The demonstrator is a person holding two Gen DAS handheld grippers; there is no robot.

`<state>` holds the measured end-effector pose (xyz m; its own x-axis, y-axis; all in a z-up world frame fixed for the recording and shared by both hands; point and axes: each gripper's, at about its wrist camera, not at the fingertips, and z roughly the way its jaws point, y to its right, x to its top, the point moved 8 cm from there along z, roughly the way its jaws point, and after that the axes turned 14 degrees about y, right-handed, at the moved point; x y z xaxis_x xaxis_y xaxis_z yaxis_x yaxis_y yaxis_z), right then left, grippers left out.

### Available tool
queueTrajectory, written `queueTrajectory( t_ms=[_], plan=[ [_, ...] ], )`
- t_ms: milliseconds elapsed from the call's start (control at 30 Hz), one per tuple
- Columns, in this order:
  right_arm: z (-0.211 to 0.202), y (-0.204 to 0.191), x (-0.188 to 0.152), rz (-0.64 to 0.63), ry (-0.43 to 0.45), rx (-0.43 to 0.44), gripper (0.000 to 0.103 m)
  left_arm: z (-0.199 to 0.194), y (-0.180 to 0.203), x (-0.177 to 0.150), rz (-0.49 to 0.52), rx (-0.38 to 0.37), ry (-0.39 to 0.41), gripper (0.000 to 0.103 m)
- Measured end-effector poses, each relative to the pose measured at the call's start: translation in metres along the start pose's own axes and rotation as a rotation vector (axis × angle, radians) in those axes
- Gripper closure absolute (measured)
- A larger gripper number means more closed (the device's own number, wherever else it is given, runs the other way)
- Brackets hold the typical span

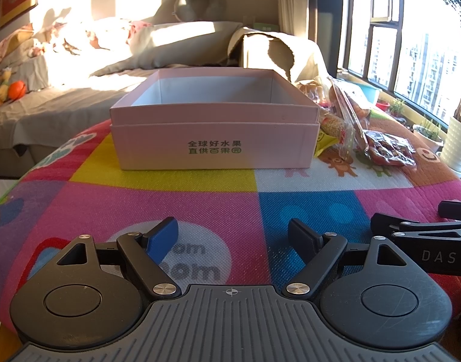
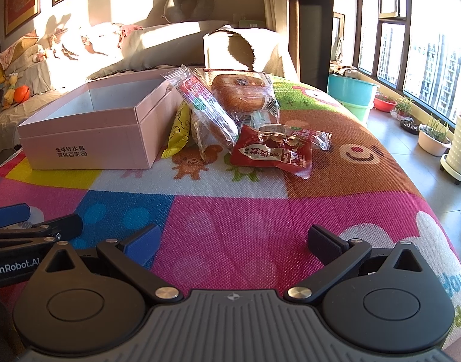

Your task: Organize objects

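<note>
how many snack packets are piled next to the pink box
5 that I can make out: yellow packet against the pink box, long clear packet, bread on top, another bun beneath, red pouch in front. More may be hidden underneath.

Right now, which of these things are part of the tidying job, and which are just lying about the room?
For the job:
pink box, open
red snack packet
wrapped bun
yellow packet
left tool and right tool, both open

Just lying about:
neck pillow
orange toy
teal tub
</note>
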<state>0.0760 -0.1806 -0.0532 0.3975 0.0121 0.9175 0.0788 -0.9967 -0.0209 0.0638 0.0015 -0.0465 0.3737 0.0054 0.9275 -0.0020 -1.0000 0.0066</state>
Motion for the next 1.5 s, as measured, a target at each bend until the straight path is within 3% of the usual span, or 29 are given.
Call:
queueTrajectory(
  t_ms=[133,333,400,533,600,667,800,967,1033,1167,1233,1267,1400,1500],
  plan=[
    [-0.001,0.004,0.000,-0.006,-0.032,0.014,0.000,-0.001,0.001,0.001,0.005,-0.001,0.000,0.017],
    [0.000,0.002,0.004,-0.025,-0.157,0.046,0.000,0.001,-0.003,0.004,0.027,-0.060,-0.040,0.018],
    [0.002,0.001,0.004,-0.020,-0.186,0.028,0.000,0.001,-0.008,0.010,0.016,-0.075,-0.061,0.026],
    [0.010,0.000,0.006,-0.011,-0.264,0.004,0.000,-0.002,-0.026,0.046,0.011,-0.058,0.035,0.030],
    [0.012,0.001,0.008,-0.011,-0.291,0.012,0.000,0.003,-0.047,0.075,0.002,-0.017,0.105,0.030],
    [0.012,0.000,0.008,-0.026,-0.299,0.021,0.000,0.018,-0.071,0.096,-0.012,0.025,0.122,0.030],
    [0.012,-0.001,0.007,-0.038,-0.293,0.032,0.000,0.064,-0.114,0.117,-0.040,0.103,0.077,0.030],
    [0.013,0.000,0.009,-0.053,-0.281,0.057,0.000,0.109,-0.124,0.112,-0.071,0.064,-0.026,0.032],
    [0.014,-0.002,0.013,-0.060,-0.289,0.083,0.000,0.117,-0.120,0.103,-0.058,0.053,-0.057,0.038],
    [0.013,-0.001,0.062,-0.047,-0.161,0.151,0.000,0.124,-0.114,0.089,-0.040,0.046,-0.080,0.054],
    [0.017,0.003,0.102,-0.052,-0.074,0.164,0.000,0.127,-0.113,0.087,-0.033,0.052,-0.084,0.071],
    [0.025,0.007,0.122,-0.036,-0.047,0.173,0.000,0.127,-0.113,0.085,-0.033,0.060,-0.091,0.087],
    [0.086,0.024,0.179,0.029,-0.031,0.173,0.000,0.127,-0.116,0.085,-0.033,0.085,-0.088,0.092],
    [0.169,0.032,0.193,0.096,-0.133,0.133,0.000,0.127,-0.116,0.085,-0.028,0.081,-0.090,0.093]
  ],
)
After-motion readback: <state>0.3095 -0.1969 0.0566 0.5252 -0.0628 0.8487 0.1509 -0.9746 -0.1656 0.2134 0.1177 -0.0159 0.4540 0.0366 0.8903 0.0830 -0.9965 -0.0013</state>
